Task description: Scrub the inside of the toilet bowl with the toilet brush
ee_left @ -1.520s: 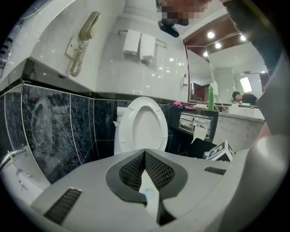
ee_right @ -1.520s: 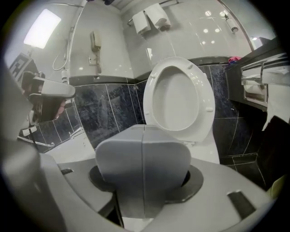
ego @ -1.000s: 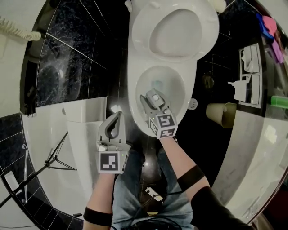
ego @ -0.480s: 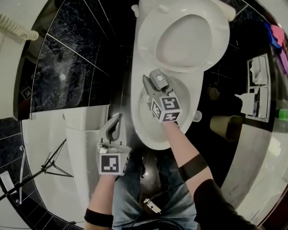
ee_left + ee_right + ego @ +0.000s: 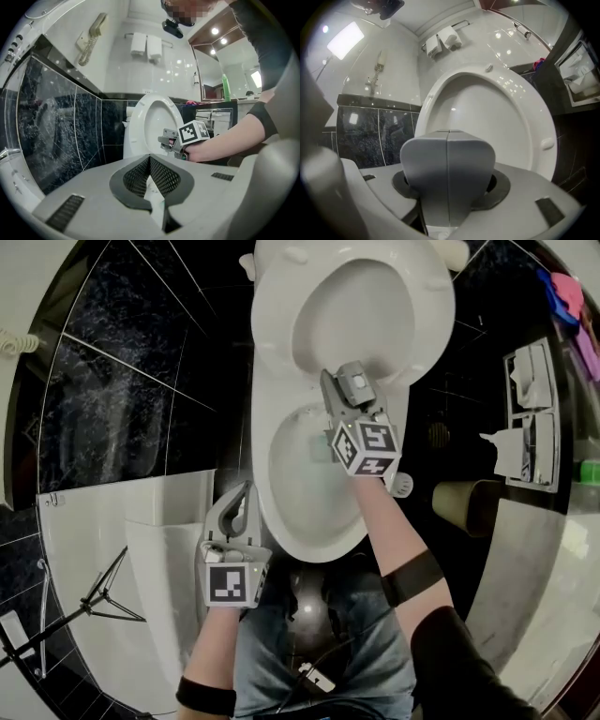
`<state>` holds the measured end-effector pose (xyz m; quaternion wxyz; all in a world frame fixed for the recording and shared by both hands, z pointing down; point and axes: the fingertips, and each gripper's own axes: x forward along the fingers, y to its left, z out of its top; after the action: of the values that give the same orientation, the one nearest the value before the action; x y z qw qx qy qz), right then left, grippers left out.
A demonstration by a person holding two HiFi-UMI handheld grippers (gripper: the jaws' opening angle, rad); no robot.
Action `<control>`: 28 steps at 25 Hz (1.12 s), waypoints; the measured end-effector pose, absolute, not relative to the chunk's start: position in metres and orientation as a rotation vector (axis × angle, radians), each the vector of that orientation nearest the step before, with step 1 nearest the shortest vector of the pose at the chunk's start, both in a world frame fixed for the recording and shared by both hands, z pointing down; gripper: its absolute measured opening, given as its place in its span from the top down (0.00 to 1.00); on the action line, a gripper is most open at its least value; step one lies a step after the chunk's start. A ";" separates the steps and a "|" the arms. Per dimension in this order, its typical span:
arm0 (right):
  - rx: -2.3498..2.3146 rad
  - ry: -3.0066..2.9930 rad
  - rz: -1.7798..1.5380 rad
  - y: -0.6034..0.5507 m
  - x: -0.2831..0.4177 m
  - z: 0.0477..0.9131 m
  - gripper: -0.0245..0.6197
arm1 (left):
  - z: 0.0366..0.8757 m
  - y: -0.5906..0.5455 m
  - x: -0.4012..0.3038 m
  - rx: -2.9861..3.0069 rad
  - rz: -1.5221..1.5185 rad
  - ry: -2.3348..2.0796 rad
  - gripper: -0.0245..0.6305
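The white toilet stands with its lid (image 5: 361, 315) raised and its bowl (image 5: 300, 474) uncovered. My right gripper (image 5: 352, 401) hovers over the back of the bowl, just in front of the lid. It is shut on the broad grey handle of the toilet brush (image 5: 355, 382). That handle (image 5: 447, 168) stands upright between the jaws of my right gripper (image 5: 449, 197), facing the lid (image 5: 497, 112). The brush's bristle end is hidden below. My left gripper (image 5: 246, 493) waits beside the bowl's left flank, shut and holding nothing. My left gripper (image 5: 150, 159) looks toward the right gripper (image 5: 171, 140) in front of the lid (image 5: 157, 124).
Dark marble tiles (image 5: 112, 399) line the wall at left above a white ledge (image 5: 141, 512). A tan bin (image 5: 459, 501) and a small white disc (image 5: 401, 486) sit right of the toilet. Two paper rolls (image 5: 146, 45) and a wall phone (image 5: 91, 37) hang behind. A tripod (image 5: 103, 594) stands lower left.
My right gripper carried the brush handle from the front middle of the bowl to its back edge near the lid. My left gripper stayed beside the bowl and sank slightly.
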<state>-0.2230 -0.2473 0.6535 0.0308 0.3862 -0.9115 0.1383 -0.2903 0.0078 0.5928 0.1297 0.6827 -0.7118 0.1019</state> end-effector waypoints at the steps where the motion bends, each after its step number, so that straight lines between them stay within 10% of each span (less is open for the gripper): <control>1: 1.212 -2.794 0.405 -0.252 -0.211 0.653 0.57 | 0.592 0.005 -0.286 1.991 0.294 -2.065 0.96; 28: 1.181 -2.638 0.456 -0.131 -0.106 0.557 0.57 | 0.457 0.023 -0.229 2.080 0.344 -1.937 0.96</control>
<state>-0.1062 -0.1307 0.5569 0.1075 0.4014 -0.8963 0.1548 -0.2289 0.0229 0.4570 0.1390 0.7194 -0.6700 0.1190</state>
